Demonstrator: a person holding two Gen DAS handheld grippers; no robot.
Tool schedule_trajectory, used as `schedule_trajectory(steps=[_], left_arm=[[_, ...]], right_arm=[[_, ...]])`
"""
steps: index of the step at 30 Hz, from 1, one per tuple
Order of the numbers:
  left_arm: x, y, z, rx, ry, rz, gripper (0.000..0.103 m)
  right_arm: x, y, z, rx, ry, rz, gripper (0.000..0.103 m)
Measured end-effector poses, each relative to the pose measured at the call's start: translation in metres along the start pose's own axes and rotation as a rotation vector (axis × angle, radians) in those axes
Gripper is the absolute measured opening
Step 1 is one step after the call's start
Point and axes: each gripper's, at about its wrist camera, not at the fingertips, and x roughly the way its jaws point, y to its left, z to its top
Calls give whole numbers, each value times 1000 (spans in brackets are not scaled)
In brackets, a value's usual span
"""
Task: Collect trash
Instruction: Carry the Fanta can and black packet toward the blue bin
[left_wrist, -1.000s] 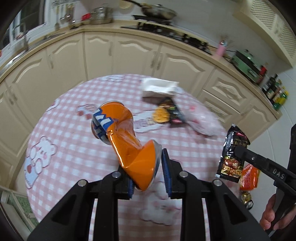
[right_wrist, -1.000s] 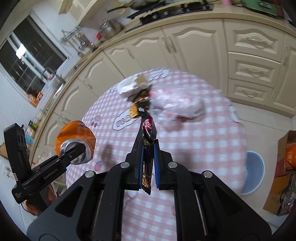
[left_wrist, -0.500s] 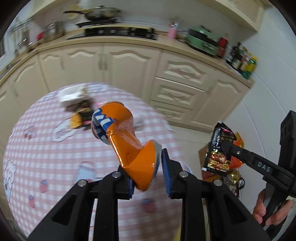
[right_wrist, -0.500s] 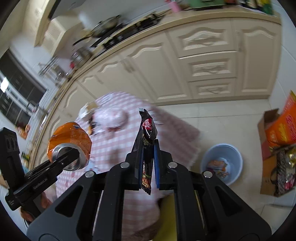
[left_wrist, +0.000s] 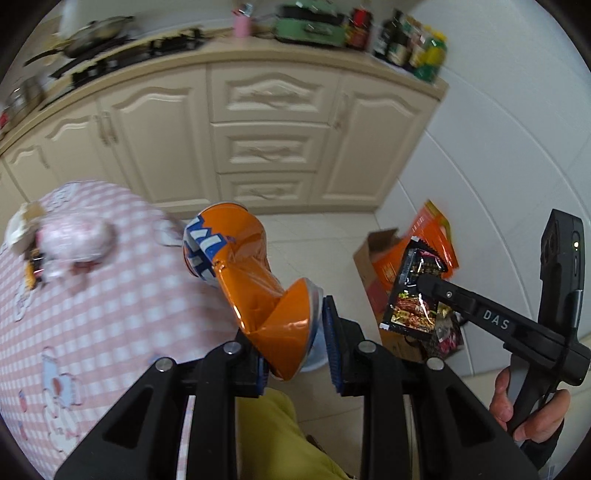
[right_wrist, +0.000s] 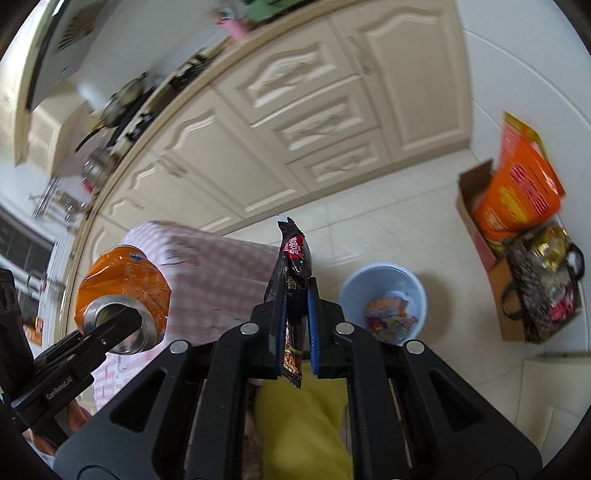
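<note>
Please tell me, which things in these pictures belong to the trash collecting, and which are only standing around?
Part of the job:
- crushed orange can, held in the left gripper
- black snack wrapper, held in the right gripper
- blue bin on the floor
- leftover trash on the table

Only standing around:
- cardboard box of packets
- cabinets
- bottles on the counter

Both wrist views look downward; share cabinets (left_wrist: 266, 147).

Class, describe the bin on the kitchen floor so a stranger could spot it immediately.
Start at the cream cabinets, then drop to the pale tiled floor in front of them. The bin stands there, left of the cardboard box. It is the only round, pale blue thing, with bright wrappers inside.
</note>
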Motion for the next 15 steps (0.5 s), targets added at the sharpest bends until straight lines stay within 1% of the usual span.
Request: schedule_trajectory(steps=[4,6,9,12,15], left_arm=[[33,-25,1,33,63,-25,25],[48,-35,0,42,95,-31,25],[73,-47,0,54,144,-36,25],[92,-57,2,64,178,-27,25],[103,-61,6,60,194,17,28]], right_arm=[[4,-34,-2,56,11,-36,10],[9,-52,-4,84,26,-60,10],[19,-69,-10,106,56,-93,10],[31,-82,-17,124,94,-109,10],[43,-90,-23,135,130,-118,10]])
